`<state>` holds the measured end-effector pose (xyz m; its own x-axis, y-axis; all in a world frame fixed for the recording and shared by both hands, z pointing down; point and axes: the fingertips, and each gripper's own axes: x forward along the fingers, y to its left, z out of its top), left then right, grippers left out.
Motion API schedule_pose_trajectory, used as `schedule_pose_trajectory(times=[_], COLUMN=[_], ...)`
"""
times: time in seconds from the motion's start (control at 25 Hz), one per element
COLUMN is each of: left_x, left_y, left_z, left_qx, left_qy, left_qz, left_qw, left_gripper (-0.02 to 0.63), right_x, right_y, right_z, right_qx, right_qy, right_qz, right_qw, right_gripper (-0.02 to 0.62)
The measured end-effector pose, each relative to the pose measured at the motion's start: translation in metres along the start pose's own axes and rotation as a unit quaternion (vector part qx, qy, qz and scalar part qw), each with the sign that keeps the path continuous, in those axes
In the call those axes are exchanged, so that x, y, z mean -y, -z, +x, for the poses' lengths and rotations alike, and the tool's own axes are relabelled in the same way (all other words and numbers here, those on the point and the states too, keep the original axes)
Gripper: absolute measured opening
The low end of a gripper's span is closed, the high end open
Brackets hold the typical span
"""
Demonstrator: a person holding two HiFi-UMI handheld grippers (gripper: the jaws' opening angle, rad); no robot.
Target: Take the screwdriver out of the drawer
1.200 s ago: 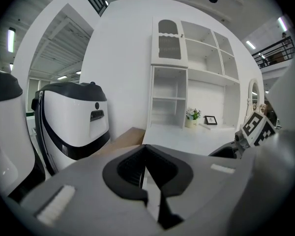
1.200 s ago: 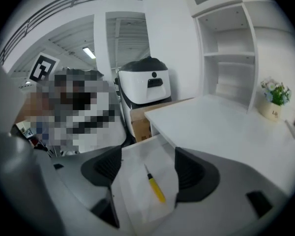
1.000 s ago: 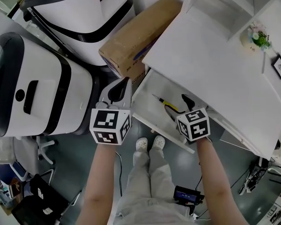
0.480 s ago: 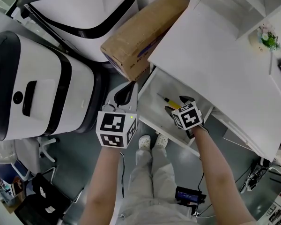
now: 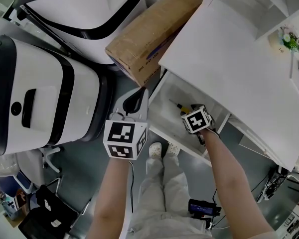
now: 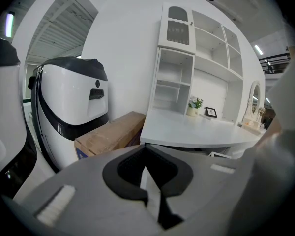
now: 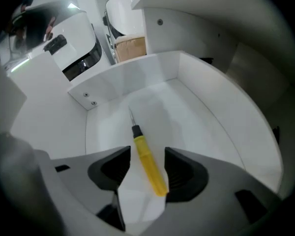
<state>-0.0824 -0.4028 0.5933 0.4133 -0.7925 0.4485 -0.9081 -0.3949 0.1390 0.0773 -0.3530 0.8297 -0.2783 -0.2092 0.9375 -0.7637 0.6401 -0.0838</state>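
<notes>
- right gripper is down inside the open white drawer, aimed steeply at its floor
- yellow-handled screwdriver lies flat on the drawer bottom, with the handle right between the jaws
- those jaws are closing in but not clamped on it, there's a gap on one side
- left gripper hangs outside the drawer, off to its left, jaws pressed together on nothing
</notes>
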Motion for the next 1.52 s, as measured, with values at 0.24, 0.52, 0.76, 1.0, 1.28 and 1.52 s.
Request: schedule_pose_trajectory(times=[0.24,0.52,0.76,1.0,1.28,1.52], left_x=[-0.005,-0.009,-0.012,-0.007,-0.002,0.003], left_y=[0.005,0.007,0.003,-0.006,-0.027,-0.04], left_z=[0.005,0.006,0.0,-0.011,-0.023,-0.041], left_qx=[-0.004,-0.008,-0.006,-0.003,0.007,0.013], left_qy=[-0.002,-0.002,-0.003,-0.002,0.0,-0.001], left_qz=[-0.004,-0.014,-0.02,-0.024,-0.011,0.001], left_qw=[1.0,0.9999,0.9998,0.9997,0.9999,0.9999], left_gripper=[0.003,0.003,0.003,0.003,0.003,0.003], right_x=[0.003,0.002,0.0,-0.007,-0.014,-0.021], right_y=[0.002,0.005,0.001,-0.009,-0.017,-0.026], right_z=[0.007,0.006,-0.006,-0.029,-0.057,-0.089], right_qx=[-0.019,-0.038,-0.035,-0.028,-0.025,-0.013], right_qy=[0.013,0.011,0.007,0.002,-0.002,0.0], right_qz=[-0.024,-0.048,-0.07,-0.086,-0.119,-0.138], right_qw=[0.999,0.998,0.997,0.996,0.993,0.99], right_gripper=[0.146,0.086,0.085,0.084,0.084,0.084])
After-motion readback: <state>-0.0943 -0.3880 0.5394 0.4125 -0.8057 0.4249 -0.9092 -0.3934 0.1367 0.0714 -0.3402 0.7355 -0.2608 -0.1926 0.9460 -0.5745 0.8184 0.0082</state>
